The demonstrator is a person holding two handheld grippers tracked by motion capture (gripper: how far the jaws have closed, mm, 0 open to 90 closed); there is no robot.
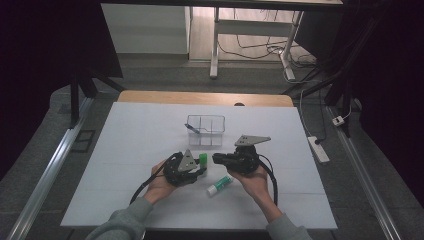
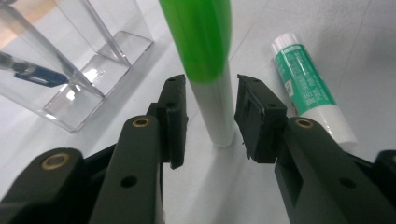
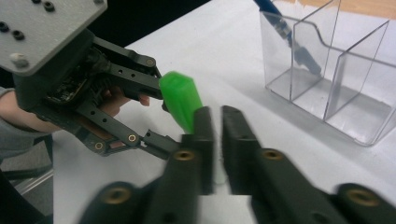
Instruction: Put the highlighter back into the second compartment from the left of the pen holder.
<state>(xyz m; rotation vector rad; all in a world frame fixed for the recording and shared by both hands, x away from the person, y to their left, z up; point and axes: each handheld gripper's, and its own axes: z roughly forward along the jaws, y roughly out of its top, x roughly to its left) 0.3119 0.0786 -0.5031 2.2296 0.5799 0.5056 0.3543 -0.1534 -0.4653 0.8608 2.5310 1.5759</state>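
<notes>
Left claw [image 2: 208, 119] spread around an upright, smooth green-capped glue stick [image 2: 205, 51]; right claw [image 3: 217, 140] nearly pressed together, empty; clear plastic organizer [image 1: 205, 131] at 12 o'clock.

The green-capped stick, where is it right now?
The green-capped stick stands upright on the white table between the jaws of the left gripper, with the clear organizer beyond it and a lying glue tube beside it.
</notes>
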